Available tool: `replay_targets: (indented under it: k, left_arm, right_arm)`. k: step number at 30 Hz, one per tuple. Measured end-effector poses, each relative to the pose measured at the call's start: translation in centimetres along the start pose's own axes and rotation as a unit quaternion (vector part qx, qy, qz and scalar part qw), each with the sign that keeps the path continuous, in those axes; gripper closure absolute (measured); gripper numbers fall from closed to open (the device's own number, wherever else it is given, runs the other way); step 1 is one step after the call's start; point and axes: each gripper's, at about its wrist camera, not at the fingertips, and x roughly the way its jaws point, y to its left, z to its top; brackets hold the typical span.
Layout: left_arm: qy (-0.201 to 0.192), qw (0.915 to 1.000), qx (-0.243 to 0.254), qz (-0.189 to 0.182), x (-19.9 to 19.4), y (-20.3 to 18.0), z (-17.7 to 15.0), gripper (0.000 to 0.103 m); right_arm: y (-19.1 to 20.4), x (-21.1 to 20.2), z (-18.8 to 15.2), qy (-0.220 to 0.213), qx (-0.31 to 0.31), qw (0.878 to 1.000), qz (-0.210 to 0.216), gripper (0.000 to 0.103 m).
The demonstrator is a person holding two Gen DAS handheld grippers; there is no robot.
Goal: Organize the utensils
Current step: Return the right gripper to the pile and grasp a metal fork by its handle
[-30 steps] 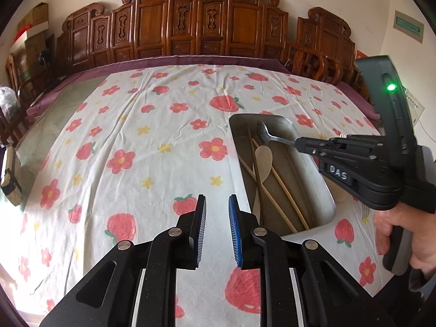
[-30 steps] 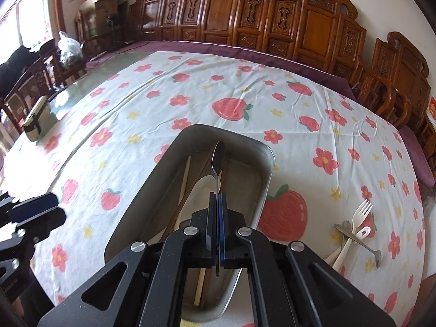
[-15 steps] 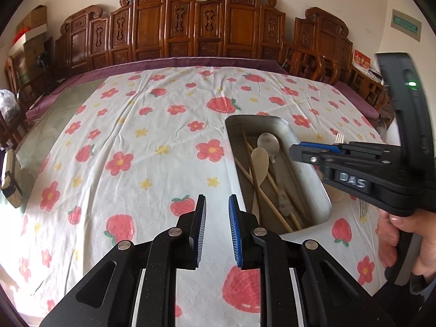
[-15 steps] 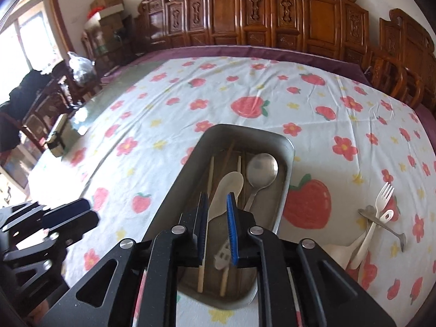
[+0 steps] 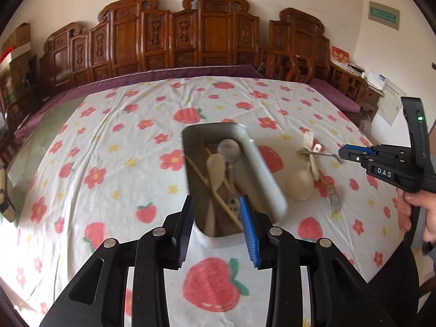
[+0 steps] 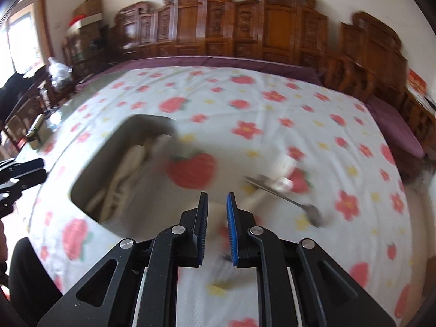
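The metal tray point(image 5: 268, 179) already holds chopsticks point(image 5: 218, 199), a wooden spoon point(image 5: 215, 169) and a steel spoon point(image 5: 229, 151), while right of it forks point(image 5: 334, 200) and a pale ladle point(image 5: 299, 184) wait on the tablecloth point(image 5: 109, 147); the left gripper point(image 5: 216, 223), its jaws just opened wider, and the narrowly parted right gripper point(image 6: 216, 224) both hold nothing

Ahead of your left tongs you have one metal tray point(image 5: 268, 182) holding one steel spoon point(image 5: 229, 150), one wooden spoon point(image 5: 215, 170) and two chopsticks point(image 5: 203, 177). Near your right tongs lie one ladle point(image 5: 299, 185), one white fork point(image 5: 308, 139) and two metal forks point(image 5: 334, 200).
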Motion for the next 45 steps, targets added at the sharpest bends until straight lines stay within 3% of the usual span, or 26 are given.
replay_targets:
  k: [3,5,7,18,25,40,43,45]
  left_arm:
    - [0.002,0.9999,0.007,-0.009,0.4,-1.5,0.1,0.066]
    - [0.003,0.9999,0.01,-0.013,0.7,-2.2,0.1,0.065]
    - [0.003,0.9997,0.016,-0.019,0.9,-3.3,0.1,0.064]
    - [0.012,0.9986,0.03,-0.041,2.7,-7.6,-0.3,0.064]
    - [0.022,0.9979,0.04,-0.046,3.5,-9.1,-0.4,0.064]
    - [0.035,0.9973,0.049,-0.043,4.4,-10.4,-0.7,0.064]
    - [0.037,0.9972,0.051,-0.042,4.6,-10.7,-0.7,0.064]
    - [0.037,0.997,0.053,-0.043,4.7,-11.0,-0.7,0.064]
  right_arm:
    - [-1.9,0.5,-0.8,0.006,-0.001,1.0,-0.013,0.087]
    - [-2.8,1.0,-1.3,0.009,-0.001,1.0,-0.018,0.073]
    - [-3.4,1.7,-1.4,0.013,-0.003,1.0,-0.021,0.069]
    - [-6.3,6.5,0.7,0.062,-0.071,0.994,-0.051,0.069]
    - [-8.0,8.6,0.4,0.102,-0.078,0.991,-0.044,0.069]
    - [-8.1,10.2,-0.8,0.103,-0.098,0.987,-0.073,0.069]
    - [-8.4,9.9,-1.0,0.1,-0.099,0.987,-0.084,0.09]
    - [-8.9,9.5,-1.2,0.1,-0.089,0.988,-0.073,0.098]
